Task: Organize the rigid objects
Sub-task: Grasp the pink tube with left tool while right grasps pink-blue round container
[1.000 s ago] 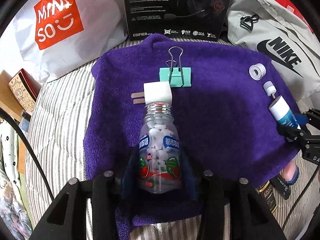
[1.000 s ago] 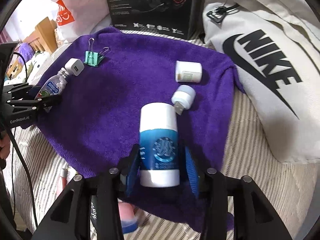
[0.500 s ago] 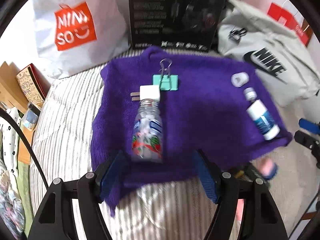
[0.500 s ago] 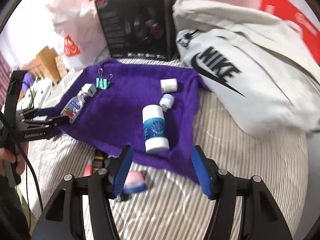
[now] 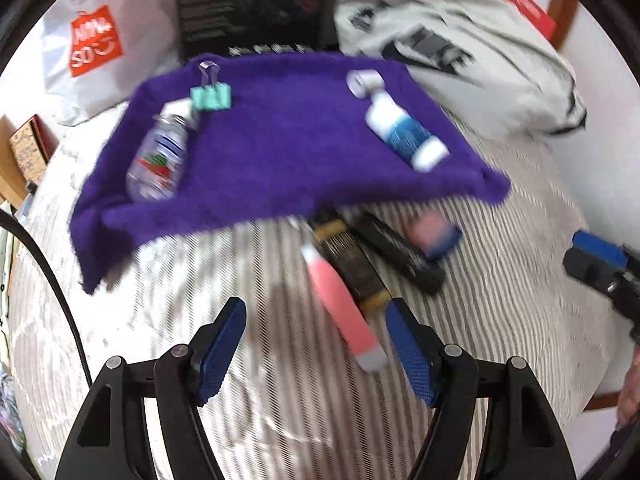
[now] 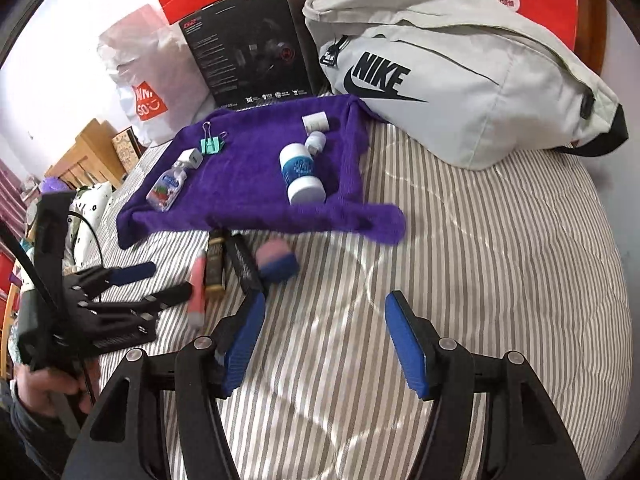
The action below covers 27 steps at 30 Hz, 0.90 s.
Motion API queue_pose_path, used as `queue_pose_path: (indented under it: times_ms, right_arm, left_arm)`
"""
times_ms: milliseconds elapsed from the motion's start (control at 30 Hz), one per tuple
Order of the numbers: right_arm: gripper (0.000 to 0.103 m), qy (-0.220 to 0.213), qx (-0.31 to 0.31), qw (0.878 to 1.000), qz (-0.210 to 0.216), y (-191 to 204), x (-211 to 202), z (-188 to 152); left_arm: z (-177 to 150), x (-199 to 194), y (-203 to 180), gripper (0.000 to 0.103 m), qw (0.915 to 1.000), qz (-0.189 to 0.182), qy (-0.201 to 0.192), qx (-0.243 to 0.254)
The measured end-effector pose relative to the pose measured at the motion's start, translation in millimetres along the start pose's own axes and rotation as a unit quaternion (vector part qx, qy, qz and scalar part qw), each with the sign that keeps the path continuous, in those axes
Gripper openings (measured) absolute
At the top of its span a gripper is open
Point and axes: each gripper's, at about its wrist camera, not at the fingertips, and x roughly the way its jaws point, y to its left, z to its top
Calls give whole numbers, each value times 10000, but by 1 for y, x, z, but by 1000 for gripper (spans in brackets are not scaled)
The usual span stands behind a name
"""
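A purple towel (image 6: 248, 184) (image 5: 280, 152) lies on the striped bed. On it rest a clear candy bottle (image 6: 166, 192) (image 5: 158, 160), a white charger plug (image 6: 190, 159), a teal binder clip (image 6: 212, 144) (image 5: 211, 97), a blue-and-white bottle (image 6: 302, 174) (image 5: 406, 136), a small white cap (image 6: 316, 142) and a white jar (image 6: 316, 122). In front of the towel lie a pink tube (image 5: 340, 300) (image 6: 197, 284), a gold-and-black box (image 5: 348, 260), a black stick (image 5: 400, 252) and a pink-and-blue eraser (image 6: 276, 260). My left gripper (image 5: 316, 344) (image 6: 132, 280) is open just before the pink tube. My right gripper (image 6: 324, 340) is open over bare bedding.
A white Nike bag (image 6: 460, 92) lies at the back right, a black headset box (image 6: 252, 44) and a white Miniso bag (image 6: 148, 80) stand behind the towel. Wooden furniture (image 6: 84, 156) borders the bed's left. A hand (image 6: 52, 384) holds the left gripper.
Both grippers let go of their bottles, opened and pulled back off the towel. The left one swung right toward the items in front of the towel.
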Motion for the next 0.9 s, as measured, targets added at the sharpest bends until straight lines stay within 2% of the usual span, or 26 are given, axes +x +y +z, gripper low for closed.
queue_pose_path:
  times_ms: [100,200,300,400,533,633,667,733,767,833,900]
  right_arm:
    - [62,1,17,10000,18,-1,-3,-8]
    - [62,43,55,10000,63,-3,-2,-14]
    - [62,71,33,9999,90,-3,-1,-18]
    - [62,140,46,9998,113,-3,6,-19]
    - [62,226,-17,9997,17,0,13,-19]
    - [62,268,-68,9996,-16,1,18,-19]
    - [62,281,-69,9996,-13,1,19,-19]
    - [62,311,-63,9995,1,2,23,-19]
    - [62,329,-62,9994,4,3,25,-18]
    - [62,344,-85,9994,1,5,30,-16]
    - [62,313,-148,9994,29,9,36,-12]
  left_arm:
    - [-10,11,-4,71,9997,177,161,103]
    - [-14,13,6,73,9996,258,148,8]
    - [-15,11,21,72,9981,584,177,-57]
    - [-13,9,31,71,9987,470,106,-136]
    - [-8,13,27,69,9993,356,59,44]
    - [-5,16,22,63,9989,433,39,163]
    - [-4,16,21,57,9990,408,12,170]
    - [-3,15,22,54,9992,362,-16,183]
    - [-1,16,22,49,9991,354,-54,210]
    - [1,17,23,47,9990,333,-108,293]
    - [-1,14,22,28,9989,302,-146,337]
